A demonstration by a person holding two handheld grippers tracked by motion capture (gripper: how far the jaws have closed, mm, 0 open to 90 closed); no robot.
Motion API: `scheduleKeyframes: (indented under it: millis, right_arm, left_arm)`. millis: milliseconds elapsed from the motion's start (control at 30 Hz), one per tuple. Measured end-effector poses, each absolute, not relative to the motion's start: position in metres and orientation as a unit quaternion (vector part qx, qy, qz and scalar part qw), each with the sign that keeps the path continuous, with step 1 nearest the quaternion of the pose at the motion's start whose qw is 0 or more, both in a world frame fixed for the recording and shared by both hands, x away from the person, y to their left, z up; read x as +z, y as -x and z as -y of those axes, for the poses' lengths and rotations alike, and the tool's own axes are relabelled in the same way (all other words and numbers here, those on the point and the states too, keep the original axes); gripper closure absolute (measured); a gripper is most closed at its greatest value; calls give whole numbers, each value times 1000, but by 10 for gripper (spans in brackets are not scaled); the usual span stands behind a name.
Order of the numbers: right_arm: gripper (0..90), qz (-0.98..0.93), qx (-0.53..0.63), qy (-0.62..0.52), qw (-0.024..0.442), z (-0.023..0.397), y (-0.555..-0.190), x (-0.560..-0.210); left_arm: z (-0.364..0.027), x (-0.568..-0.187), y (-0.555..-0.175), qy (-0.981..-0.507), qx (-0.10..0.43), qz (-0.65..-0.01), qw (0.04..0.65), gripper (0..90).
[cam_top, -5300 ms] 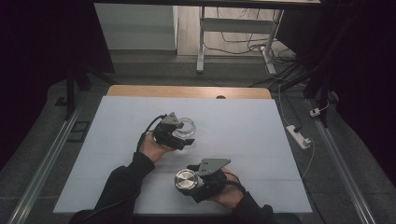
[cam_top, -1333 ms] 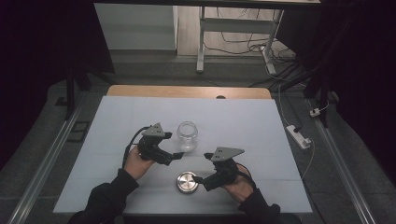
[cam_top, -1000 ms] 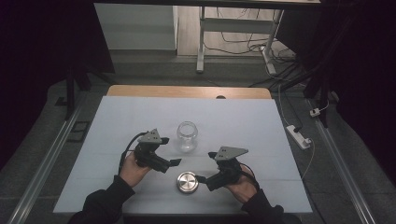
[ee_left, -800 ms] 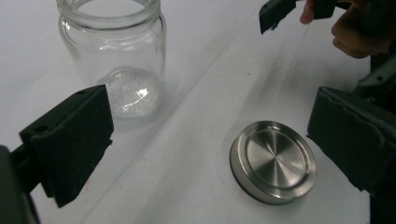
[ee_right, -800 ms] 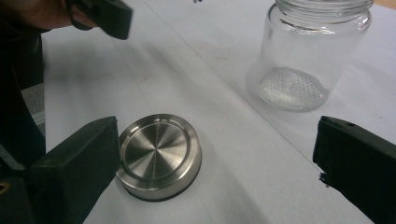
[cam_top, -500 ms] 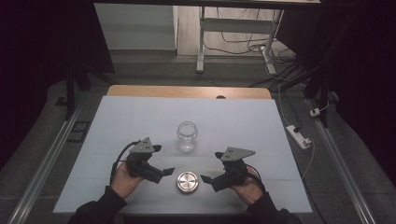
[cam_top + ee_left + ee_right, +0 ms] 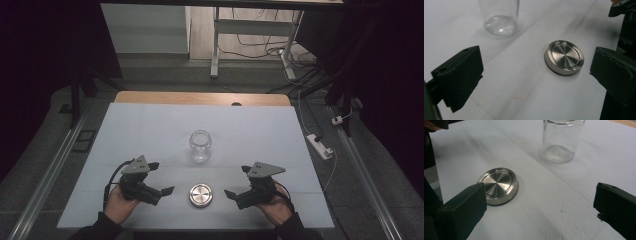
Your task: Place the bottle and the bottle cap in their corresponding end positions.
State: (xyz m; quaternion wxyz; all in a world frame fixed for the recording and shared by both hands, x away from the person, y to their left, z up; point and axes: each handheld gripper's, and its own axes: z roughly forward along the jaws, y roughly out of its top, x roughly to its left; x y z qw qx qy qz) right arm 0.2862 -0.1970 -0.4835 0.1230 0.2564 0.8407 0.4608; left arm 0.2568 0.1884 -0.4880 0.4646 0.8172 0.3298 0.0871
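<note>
Both hands have drawn back toward the near edge, leaving the left claw point(image 7: 161, 177) and right claw point(image 7: 236, 181) wide open and empty beside the round brushed-metal lid point(image 7: 201, 195) lying on the white tabletop point(image 7: 150, 125) before the uncapped clear glass jar point(image 7: 200, 146), so unscrewing looks finished and next comes only withdrawing.

A white table point(image 7: 150, 125) with a wooden far edge; a power strip point(image 7: 320, 145) on the grey floor; cables point(image 7: 260, 47) beyond it

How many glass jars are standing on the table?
1. The glass jar stands upright and open near the middle of the table, beyond the metal lid, apart from it. Nothing seems hidden.
</note>
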Motion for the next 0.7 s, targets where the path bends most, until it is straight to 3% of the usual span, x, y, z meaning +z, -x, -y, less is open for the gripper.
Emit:
scheduleKeyframes:
  millis: [700]
  right_arm:
    - [0,-817,442,-332,164,265,-266,-489]
  left_arm:
    - [-242,-497,-217,-794,109,-385,458,0]
